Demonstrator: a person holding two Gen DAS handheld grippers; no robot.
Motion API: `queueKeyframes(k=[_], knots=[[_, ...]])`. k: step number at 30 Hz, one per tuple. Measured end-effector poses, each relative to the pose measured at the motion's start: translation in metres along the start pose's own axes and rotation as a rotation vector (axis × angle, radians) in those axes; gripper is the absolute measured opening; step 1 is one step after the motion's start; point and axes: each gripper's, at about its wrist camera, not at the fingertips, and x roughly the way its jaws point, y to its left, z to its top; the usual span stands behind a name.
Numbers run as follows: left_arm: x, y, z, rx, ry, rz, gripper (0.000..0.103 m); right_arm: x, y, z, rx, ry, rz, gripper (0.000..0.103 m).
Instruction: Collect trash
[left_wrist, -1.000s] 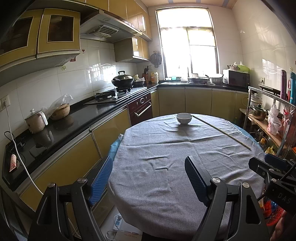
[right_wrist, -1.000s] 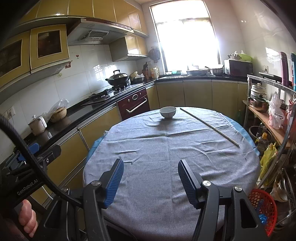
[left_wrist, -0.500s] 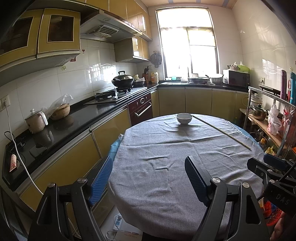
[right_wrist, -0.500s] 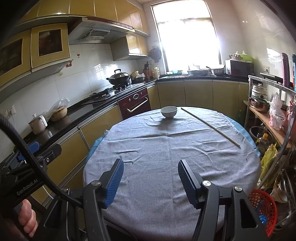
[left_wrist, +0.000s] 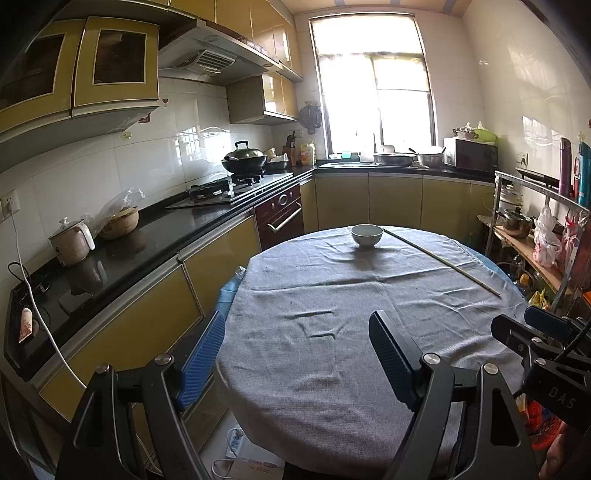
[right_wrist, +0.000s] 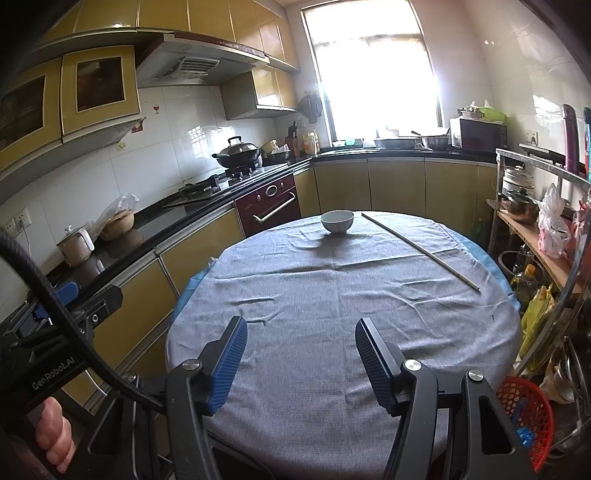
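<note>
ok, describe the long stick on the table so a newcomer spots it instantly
Start at the round table under grey cloth in the kitchen's middle. On its far right part lies the thin pale stick, running diagonally from beside the white bowl toward the right edge. It's the only long straight thing there.

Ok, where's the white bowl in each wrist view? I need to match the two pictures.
Left wrist: white bowl right of centre, at the table's far edge.
Right wrist: white bowl just right of centre, same far edge.
Shared landmark: the long thin stick lying to the bowl's right.
</note>
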Motion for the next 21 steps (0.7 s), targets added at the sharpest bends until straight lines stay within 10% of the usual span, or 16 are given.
queueKeyframes(k=[21], knots=[[0.0008, -0.0011, -0.0011, 0.001, 0.003, -0.002, 0.081, 0.0032, -0.004, -0.0046, 0.005, 0.01, -0.002, 0.065]])
